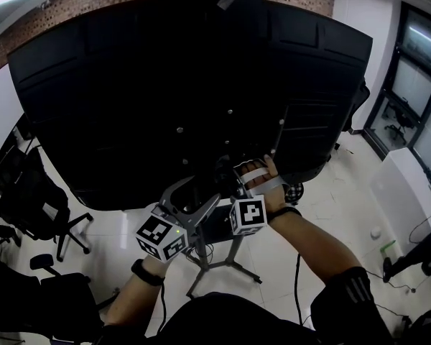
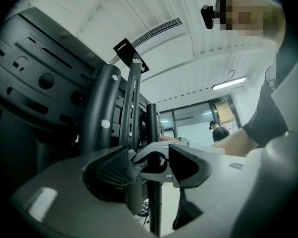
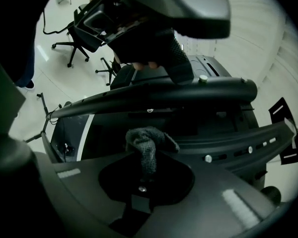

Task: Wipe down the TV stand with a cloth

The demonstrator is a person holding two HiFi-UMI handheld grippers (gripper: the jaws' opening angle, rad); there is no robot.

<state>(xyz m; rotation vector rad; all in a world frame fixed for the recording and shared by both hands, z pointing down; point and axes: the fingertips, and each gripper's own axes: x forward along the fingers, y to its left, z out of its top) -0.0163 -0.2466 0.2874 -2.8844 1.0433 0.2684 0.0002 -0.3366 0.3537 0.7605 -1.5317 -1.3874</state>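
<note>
The right arm reaches forward from the lower right, elbow bent, forearm bare below a dark sleeve. The right hand (image 1: 263, 181) is strapped into its tool and is up against the lower edge of the TV's black back panel (image 1: 187, 85), where the TV stand (image 1: 226, 262) meets the set. The left forearm (image 1: 133, 297) comes up from the lower left with a dark band (image 1: 148, 272) on the wrist, and its marker cube (image 1: 161, 237) sits just beside the right one (image 1: 248, 215).

The right gripper (image 3: 141, 175) has its jaws pressed together on the cloth (image 3: 146, 142). The cloth is dark grey and coarsely woven, and it bunches into a crumpled tuft that sticks out past the jaw tips. It sits just under the stand's curved black bar (image 3: 159, 95), in front of the slotted mounting rails. I cannot tell whether it touches the bar.

The left gripper (image 2: 150, 163) has its jaws apart, with a meshed pad on one side and a dark pad on the other. The stand's upright pole (image 2: 154, 197) shows through the gap, and neither pad is closing on it.

Office chairs (image 1: 50, 207) stand well apart on the pale tiled floor (image 1: 330, 207).
</note>
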